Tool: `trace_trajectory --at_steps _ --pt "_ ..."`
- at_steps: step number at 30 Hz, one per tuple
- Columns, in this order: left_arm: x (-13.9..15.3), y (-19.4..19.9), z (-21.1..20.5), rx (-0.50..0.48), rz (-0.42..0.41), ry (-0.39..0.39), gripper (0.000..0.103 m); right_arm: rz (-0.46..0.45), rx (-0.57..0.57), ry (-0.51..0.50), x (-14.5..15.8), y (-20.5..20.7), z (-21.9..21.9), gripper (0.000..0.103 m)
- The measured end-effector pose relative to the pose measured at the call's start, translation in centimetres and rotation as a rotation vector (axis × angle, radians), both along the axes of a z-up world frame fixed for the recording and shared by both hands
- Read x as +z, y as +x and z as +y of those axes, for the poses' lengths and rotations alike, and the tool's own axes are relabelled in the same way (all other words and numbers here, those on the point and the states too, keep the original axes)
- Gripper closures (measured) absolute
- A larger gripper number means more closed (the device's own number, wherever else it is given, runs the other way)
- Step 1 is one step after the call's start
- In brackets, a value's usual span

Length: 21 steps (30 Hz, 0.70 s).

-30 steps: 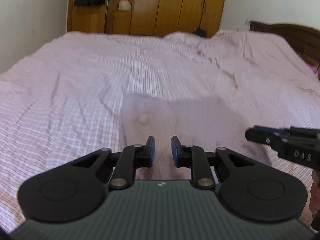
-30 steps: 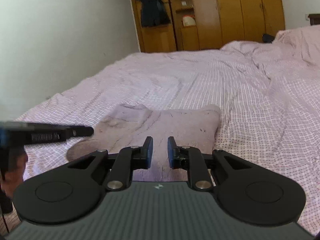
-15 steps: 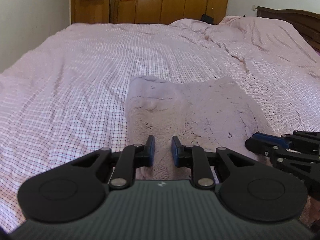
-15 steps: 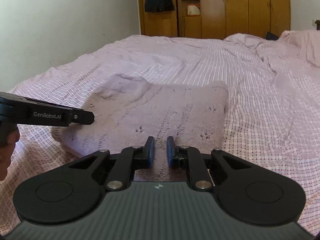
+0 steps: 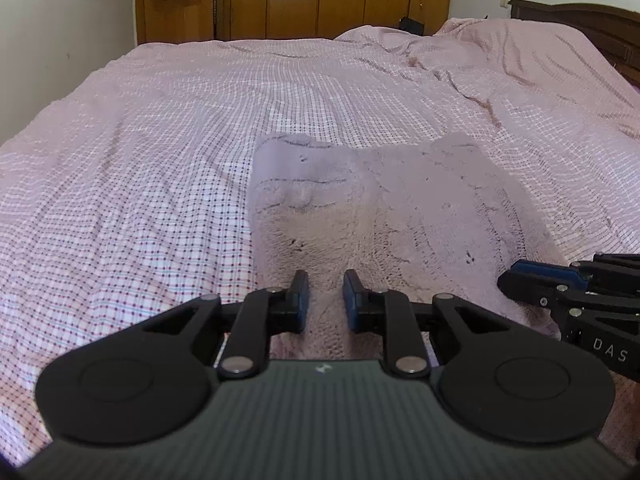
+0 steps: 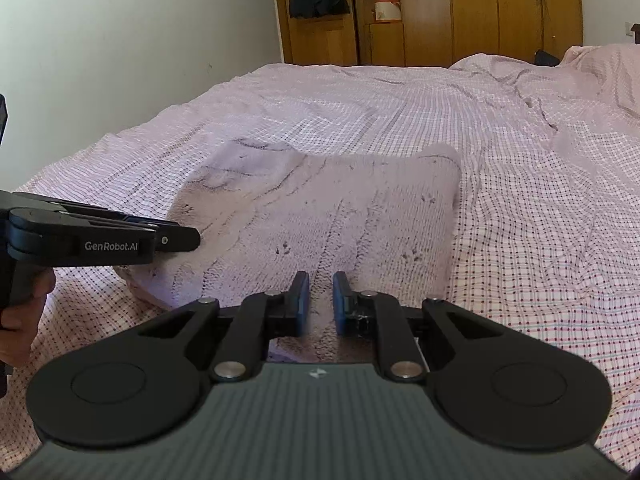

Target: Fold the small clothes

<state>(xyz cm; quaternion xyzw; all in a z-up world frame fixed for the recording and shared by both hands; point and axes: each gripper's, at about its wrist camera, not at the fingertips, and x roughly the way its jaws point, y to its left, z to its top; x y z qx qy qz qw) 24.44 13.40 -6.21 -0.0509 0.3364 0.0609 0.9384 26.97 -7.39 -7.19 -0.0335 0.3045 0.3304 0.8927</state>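
Note:
A small mauve knitted garment (image 5: 380, 208) lies folded flat on the checked bed sheet; it also shows in the right wrist view (image 6: 332, 208). My left gripper (image 5: 325, 294) hovers over its near left edge, jaws a narrow gap apart with nothing between them. My right gripper (image 6: 321, 298) hovers over its near right part, jaws also slightly apart and empty. The right gripper shows at the right edge of the left wrist view (image 5: 560, 292). The left gripper shows at the left of the right wrist view (image 6: 120, 236).
The pink checked sheet (image 5: 140, 184) covers a wide bed, rumpled toward the far right (image 5: 520, 64). A wooden wardrobe (image 6: 460, 8) stands behind the bed, a white wall (image 6: 120, 40) on the left, a dark headboard (image 5: 580, 20) at right.
Both grippers have moved forward and lower toward the garment's near edge. The garment now looms larger in both views. Jaw gaps look unchanged.

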Motion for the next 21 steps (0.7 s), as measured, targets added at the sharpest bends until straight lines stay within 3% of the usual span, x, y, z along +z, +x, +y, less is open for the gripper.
trace_trajectory --at_steps 3,6,8,10,12,17,21 --pt "1.3 -1.0 0.3 0.021 -0.035 -0.046 0.079 0.019 -0.018 0.043 0.9 -0.3 -0.6 0.079" --pt "3.0 -2.4 -0.1 -0.012 -0.089 -0.015 0.064 0.041 -0.004 0.138 2.2 -0.7 -1.7 0.053" --pt "3.5 -3.1 0.4 -0.007 -0.104 -0.049 0.049 0.026 -0.01 0.167 3.2 -0.9 -2.4 0.046" --pt "3.6 -3.6 1.4 0.005 -0.125 -0.118 0.044 0.022 -0.031 0.193 4.0 -0.9 -3.3 0.039" --pt "3.2 -3.8 2.6 0.039 -0.136 -0.169 0.043 0.045 -0.059 0.239 4.3 -0.4 -4.7 0.036" --pt "1.1 -2.8 4.9 0.088 -0.05 -0.296 0.043 0.184 -0.149 0.336 3.1 1.8 -8.0 0.033" --pt "0.1 -2.3 5.3 0.092 -0.008 -0.335 0.043 0.259 -0.198 0.351 2.0 3.0 -9.3 0.033"
